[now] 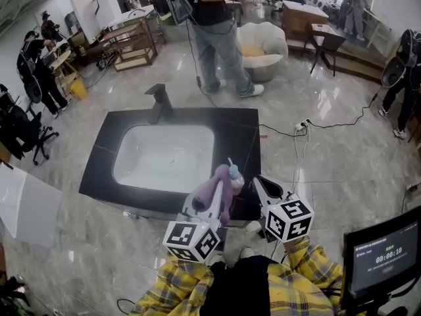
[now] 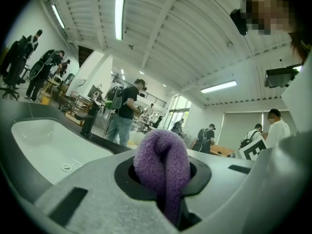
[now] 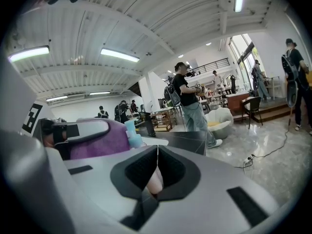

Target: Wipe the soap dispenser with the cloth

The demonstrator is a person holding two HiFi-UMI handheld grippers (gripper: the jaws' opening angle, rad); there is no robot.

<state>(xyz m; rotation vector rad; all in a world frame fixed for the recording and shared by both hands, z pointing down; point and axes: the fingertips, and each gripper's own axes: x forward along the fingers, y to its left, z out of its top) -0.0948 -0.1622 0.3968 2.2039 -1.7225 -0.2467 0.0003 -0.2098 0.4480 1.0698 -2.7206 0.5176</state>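
Soap dispenser: prob light plastic, slick, tippy, so steady it low on body. L gripper pinches soft purple cloth. R gripper jaws together, nothing clearly btwn.

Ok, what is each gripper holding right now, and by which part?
The left gripper is shut on the purple cloth, pinching a bunched fold whose loop sticks out past the jaws. The right gripper is shut with nothing gripped.
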